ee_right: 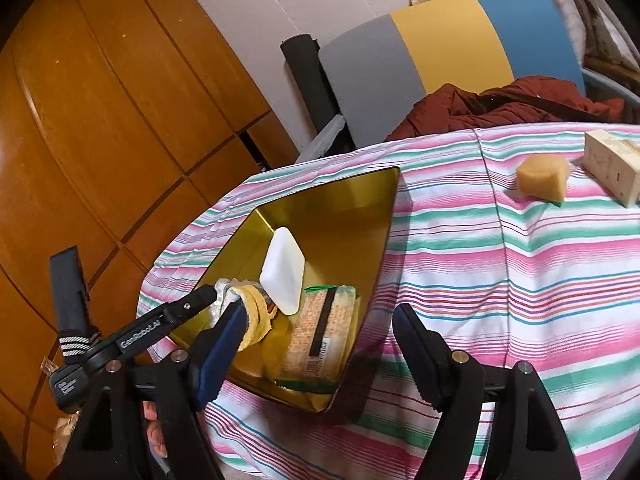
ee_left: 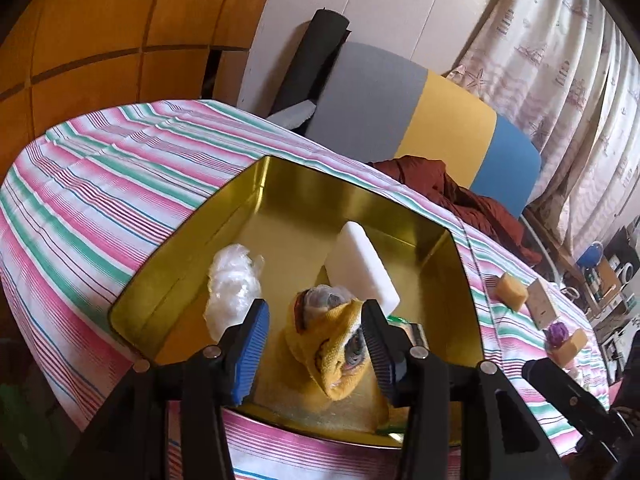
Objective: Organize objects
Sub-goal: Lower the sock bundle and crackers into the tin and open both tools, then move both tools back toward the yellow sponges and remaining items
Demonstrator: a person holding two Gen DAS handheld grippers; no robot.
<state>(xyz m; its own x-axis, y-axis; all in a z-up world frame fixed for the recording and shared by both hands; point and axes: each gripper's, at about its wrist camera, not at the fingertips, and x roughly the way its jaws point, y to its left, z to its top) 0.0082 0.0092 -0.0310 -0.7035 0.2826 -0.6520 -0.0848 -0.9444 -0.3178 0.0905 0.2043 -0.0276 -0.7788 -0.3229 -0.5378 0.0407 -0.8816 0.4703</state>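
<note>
Left claw (ee_left: 316, 344): your left claw hangs over the near end of the gold tin (ee_left: 188, 248), jaws fairly wide, with the yellow cloth bundle (ee_left: 332, 344) between them. The right-hand pad looks to touch the cloth and the left-hand pad stands clear, so I judge it is not gripped.
Right claw (ee_right: 312, 354): wide and holding nothing, poised above the tin's near corner and the striped cloth of the counter (ee_right: 500, 280).
Already in the tin: white bar (ee_left: 362, 266), crumpled clear plastic (ee_left: 236, 284), a wrapped packet with a barcode (ee_right: 320, 332), and the bundle.
Things not yet in the tin: tan sponge (ee_right: 542, 176) and pale carton (ee_right: 612, 164) lie on the counter, well apart from the tin, on its right side.
Deciding relation: the sponge lies ahead and to the right of your right claw, which is the nearer arm.
Sponge axis: its longer side runs roughly across your view, so your jaws would probably close across its short side.
</note>
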